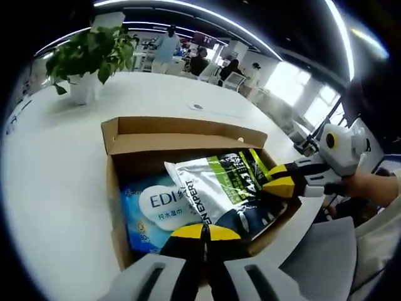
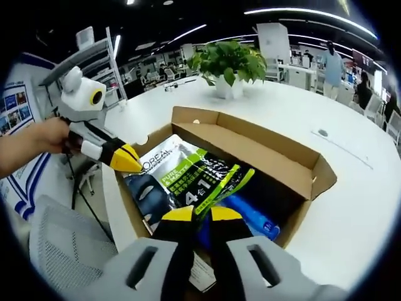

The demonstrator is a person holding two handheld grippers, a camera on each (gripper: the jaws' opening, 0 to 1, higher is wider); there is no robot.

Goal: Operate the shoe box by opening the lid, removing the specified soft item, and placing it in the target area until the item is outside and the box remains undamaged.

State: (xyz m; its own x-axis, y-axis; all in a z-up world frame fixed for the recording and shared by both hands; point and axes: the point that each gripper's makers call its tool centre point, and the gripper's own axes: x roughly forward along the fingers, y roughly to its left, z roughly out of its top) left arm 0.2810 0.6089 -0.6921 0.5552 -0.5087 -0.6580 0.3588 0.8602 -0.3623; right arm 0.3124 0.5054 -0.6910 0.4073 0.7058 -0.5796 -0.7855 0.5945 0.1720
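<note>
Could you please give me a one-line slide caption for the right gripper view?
Both grippers, right and left, pinch the silver pouch in the open box.

My left gripper (image 1: 202, 232) has its yellow-tipped jaws drawn together with barely a slit between them. My right gripper (image 2: 195, 215) has its jaws just as close. In the left gripper view the right gripper reaches in from the right, my hand (image 1: 369, 186) behind it. In the right gripper view my other hand (image 2: 44, 139) holds the left gripper.
</note>
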